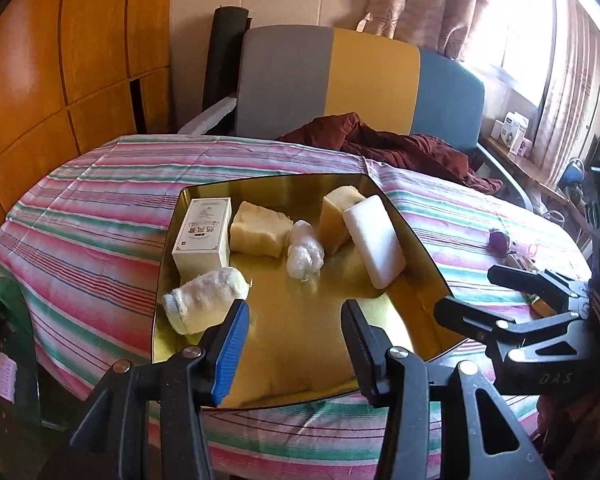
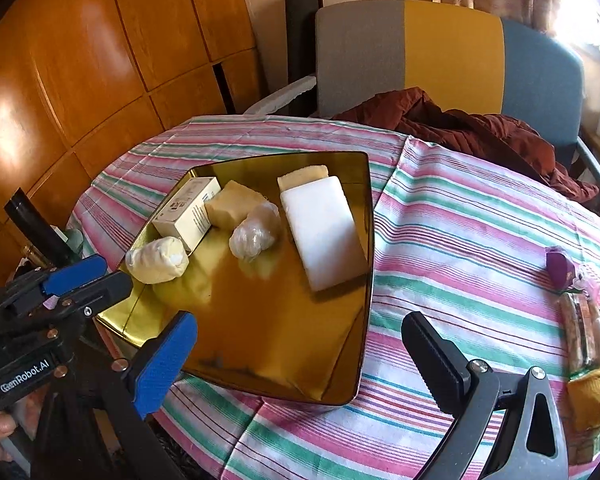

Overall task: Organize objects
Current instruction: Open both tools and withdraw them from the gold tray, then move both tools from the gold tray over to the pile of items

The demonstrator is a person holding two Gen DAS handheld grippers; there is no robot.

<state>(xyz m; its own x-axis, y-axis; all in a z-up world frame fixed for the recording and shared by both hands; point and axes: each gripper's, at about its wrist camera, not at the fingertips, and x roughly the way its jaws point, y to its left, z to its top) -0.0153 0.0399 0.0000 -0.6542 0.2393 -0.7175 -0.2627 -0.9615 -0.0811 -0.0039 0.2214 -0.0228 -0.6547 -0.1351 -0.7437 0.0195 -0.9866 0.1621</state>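
A gold tin tray (image 1: 300, 344) (image 2: 276, 344) sits on the striped tablecloth. In it lie a white printed box (image 1: 202, 236) (image 2: 186, 210), a yellow sponge (image 1: 260, 229) (image 2: 232, 202), a second yellow sponge (image 1: 336, 216) (image 2: 302, 174) with a white foam block (image 1: 374, 240) (image 2: 324, 232) leaning on it, a clear plastic wad (image 1: 305, 254) (image 2: 256, 234) and a rolled pale sock (image 1: 204, 300) (image 2: 156, 260). My left gripper (image 1: 294, 344) (image 2: 88, 276) is open and empty over the tray's near edge. My right gripper (image 2: 300, 360) (image 1: 480, 292) is open and empty at the tray's right front corner.
A purple item (image 2: 560, 266) (image 1: 499, 240), a snack packet (image 2: 580, 332) and a yellow bundle (image 2: 592, 396) lie at the table's right. A maroon garment (image 1: 400, 144) drapes over a grey, yellow and blue chair (image 1: 360, 76) behind the table. Wooden panels stand at the left.
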